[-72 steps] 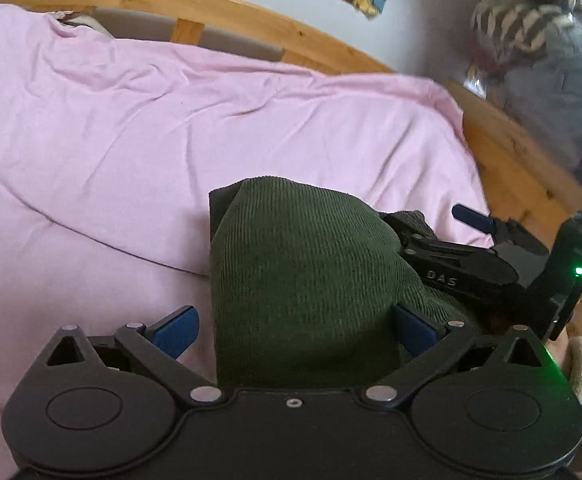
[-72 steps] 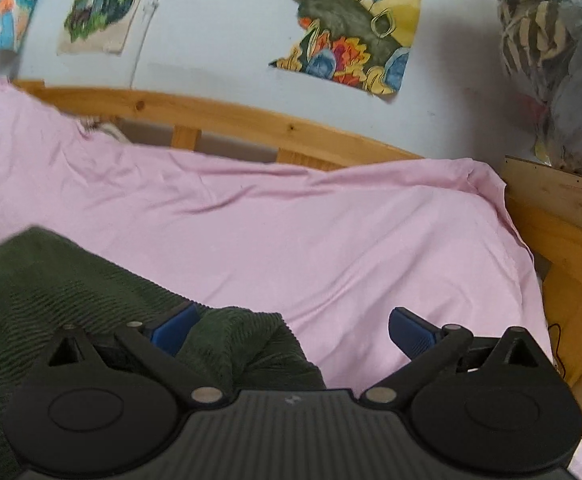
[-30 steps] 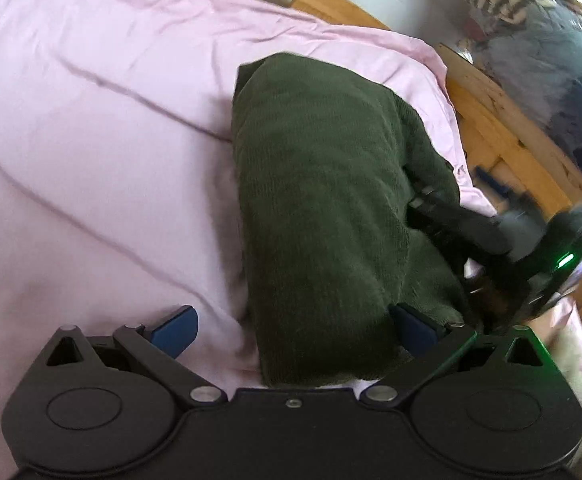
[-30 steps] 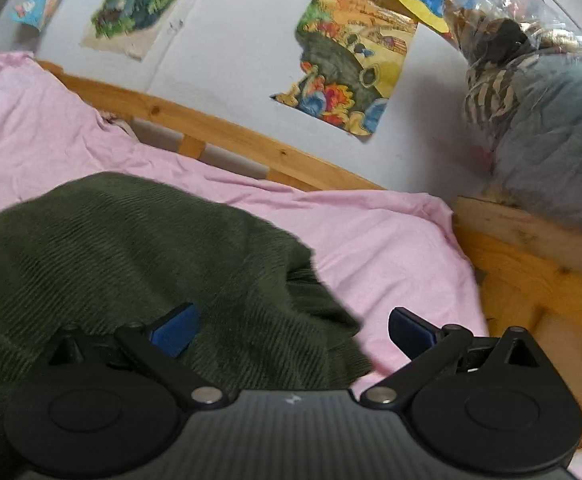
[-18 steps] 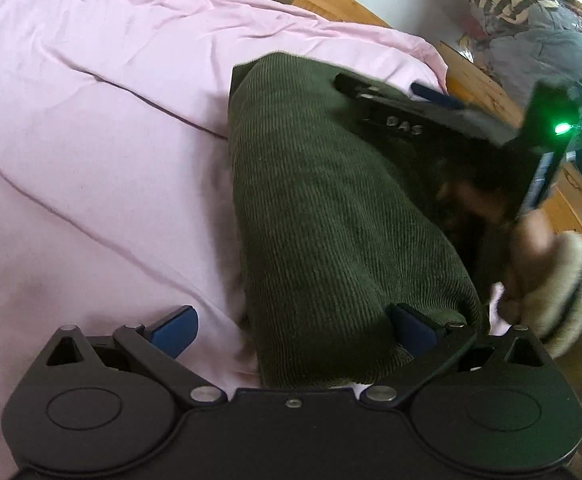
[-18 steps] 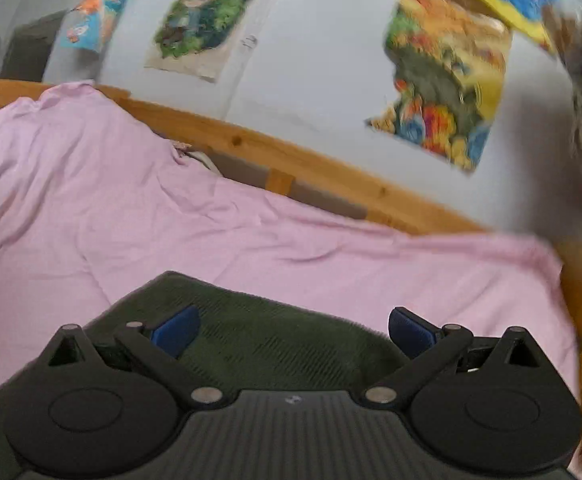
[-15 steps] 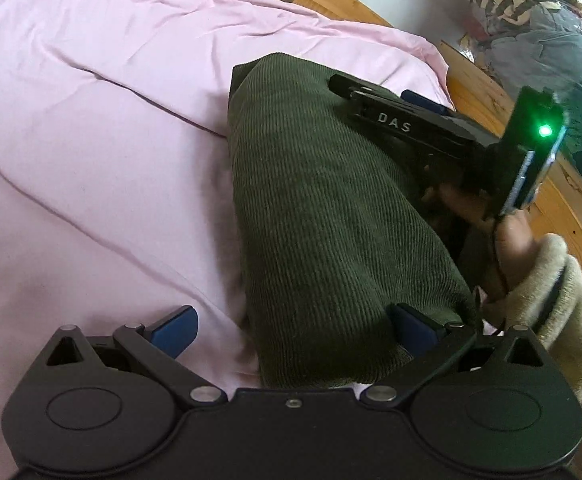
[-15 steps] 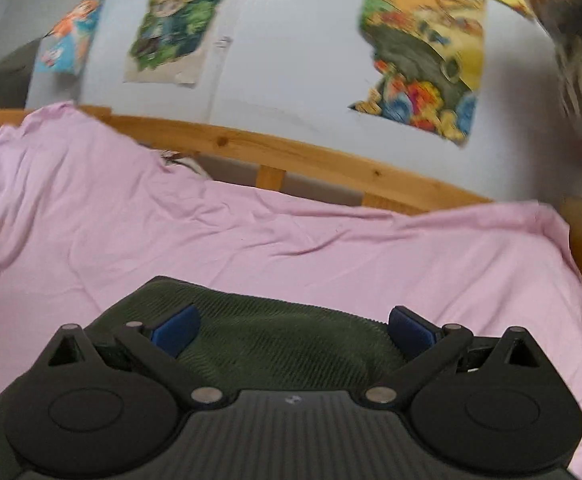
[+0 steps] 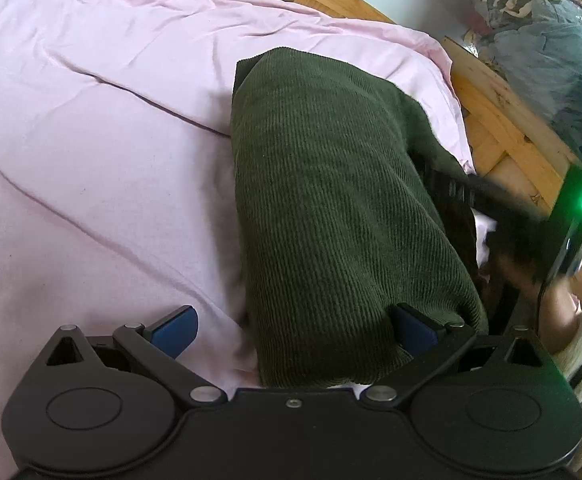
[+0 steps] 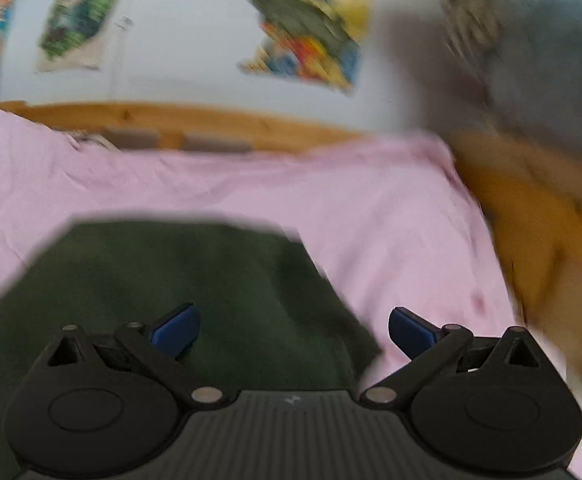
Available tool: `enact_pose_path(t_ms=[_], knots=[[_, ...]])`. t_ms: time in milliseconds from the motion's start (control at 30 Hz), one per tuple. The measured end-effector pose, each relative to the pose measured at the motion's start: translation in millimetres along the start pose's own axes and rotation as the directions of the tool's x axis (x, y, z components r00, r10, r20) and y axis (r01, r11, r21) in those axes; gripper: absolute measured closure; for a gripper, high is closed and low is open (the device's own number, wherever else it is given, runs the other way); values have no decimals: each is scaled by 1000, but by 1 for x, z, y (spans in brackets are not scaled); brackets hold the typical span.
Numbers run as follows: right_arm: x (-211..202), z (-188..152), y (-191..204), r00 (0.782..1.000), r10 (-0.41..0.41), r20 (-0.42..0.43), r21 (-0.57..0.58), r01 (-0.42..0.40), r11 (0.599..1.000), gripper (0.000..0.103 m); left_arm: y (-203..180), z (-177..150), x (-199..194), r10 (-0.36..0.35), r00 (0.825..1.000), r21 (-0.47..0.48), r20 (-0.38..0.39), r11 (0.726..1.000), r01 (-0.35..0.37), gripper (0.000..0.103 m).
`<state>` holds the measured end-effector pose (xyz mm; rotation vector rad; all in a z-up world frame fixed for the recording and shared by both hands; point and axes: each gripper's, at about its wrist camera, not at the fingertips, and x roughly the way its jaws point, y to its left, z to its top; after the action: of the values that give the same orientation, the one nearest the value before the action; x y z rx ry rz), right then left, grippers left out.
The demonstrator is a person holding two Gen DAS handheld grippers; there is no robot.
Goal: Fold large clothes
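- Green garment (image 9: 331, 200): ribbed, matt knit cloth.
- Pink bedsheet (image 9: 91, 120): smooth, creased cloth.
- Bed frame (image 9: 503, 120): bare, knotty wood.
- Left hand-held gripper (image 9: 293, 328): matt black plastic, blue pads (image 9: 173, 330), metal rivets.

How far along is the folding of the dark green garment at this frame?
Done: the dark green ribbed garment already lies as a narrow folded bundle on the pink bedsheet. In hand: nothing; the left gripper and right gripper are both open, the bundle's near end lying between the left one's fingers. Left: the bundle's right edge looks loose, so perhaps tidying or one more fold.
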<state>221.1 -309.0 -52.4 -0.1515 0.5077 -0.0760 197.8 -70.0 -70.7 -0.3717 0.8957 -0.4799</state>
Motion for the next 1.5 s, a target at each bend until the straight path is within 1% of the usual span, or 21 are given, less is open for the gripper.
enact_pose_path(t_ms=[100, 233, 333, 433, 500, 567, 633, 700, 733, 867, 967, 1000, 1033, 1100, 1200, 1233, 1267, 1300, 1333, 1400, 1500], knots=[[1, -13, -24, 996, 81, -41, 145, -74, 987, 0, -3, 1, 1, 7, 1000, -10, 0, 1000, -7, 1], [4, -18, -45, 985, 156, -79, 321, -123, 939, 0, 6, 0, 2, -22, 1000, -43, -6, 999, 22, 1], [10, -23, -57, 969, 229, -89, 405, -175, 897, 0, 9, -2, 3, -35, 999, -52, -3, 998, 34, 1], [22, -26, -71, 941, 322, -101, 471, -240, 849, 0, 13, -3, 4, -51, 999, -65, -6, 997, 51, 1], [26, -30, -77, 932, 354, -84, 484, -272, 832, 0, 16, -2, 4, -70, 997, -78, -15, 995, 69, 1], [26, -31, -77, 928, 365, -81, 475, -286, 832, 0, 18, 1, 0, -95, 995, -80, -15, 992, 93, 1], [26, -31, -78, 924, 374, -80, 472, -295, 831, 0, 19, 6, -8, -129, 991, -54, 24, 990, 130, 1], [26, -31, -79, 922, 379, -76, 475, -301, 827, 0, 22, 12, -18, -172, 982, -34, 80, 984, 175, 1], [26, -32, -79, 922, 381, -74, 478, -302, 825, 0, 23, 18, -19, -181, 979, -30, 91, 982, 184, 1], [25, -32, -76, 924, 377, -67, 475, -302, 827, 0, 32, 43, -2, -153, 983, -76, 106, 984, 161, 1], [22, -35, -71, 932, 358, -56, 463, -294, 836, 0, 39, 56, 22, -128, 990, -103, 59, 986, 134, 1], [20, -36, -70, 934, 355, -50, 461, -294, 837, 1, 41, 58, 29, -136, 990, -105, 41, 985, 140, 1], [19, -37, -70, 934, 354, -45, 460, -295, 837, 3, 42, 60, 34, -158, 987, -112, 29, 981, 160, 1], [18, -38, -70, 930, 366, -33, 464, -310, 830, 11, 45, 62, 43, -202, 979, -143, -1, 969, 200, 1], [15, -36, -69, 927, 373, -29, 461, -319, 828, 17, 44, 63, 51, -228, 973, -194, -49, 957, 214, 1], [13, -35, -67, 929, 368, -25, 453, -318, 833, 19, 40, 63, 54, -228, 971, -181, -66, 960, 213, 6], [11, -34, -65, 932, 362, -20, 446, -315, 838, 23, 32, 63, 53, -233, 970, -144, -70, 965, 221, 11], [9, -33, -64, 936, 353, -16, 444, -310, 841, 30, 23, 61, 50, -214, 975, -96, -64, 974, 207, 14], [6, -32, -63, 940, 342, -10, 445, -302, 843, 33, 14, 62, 49, -189, 980, -59, -68, 981, 185, 17], [-2, -30, -62, 944, 330, 1, 447, -295, 844, 47, 8, 62, 46, -170, 984, -52, -60, 985, 167, 23], [-15, -19, -58, 944, 329, 27, 413, -310, 856, 59, 8, 62, 34, -167, 985, -52, -34, 985, 165, 33]])
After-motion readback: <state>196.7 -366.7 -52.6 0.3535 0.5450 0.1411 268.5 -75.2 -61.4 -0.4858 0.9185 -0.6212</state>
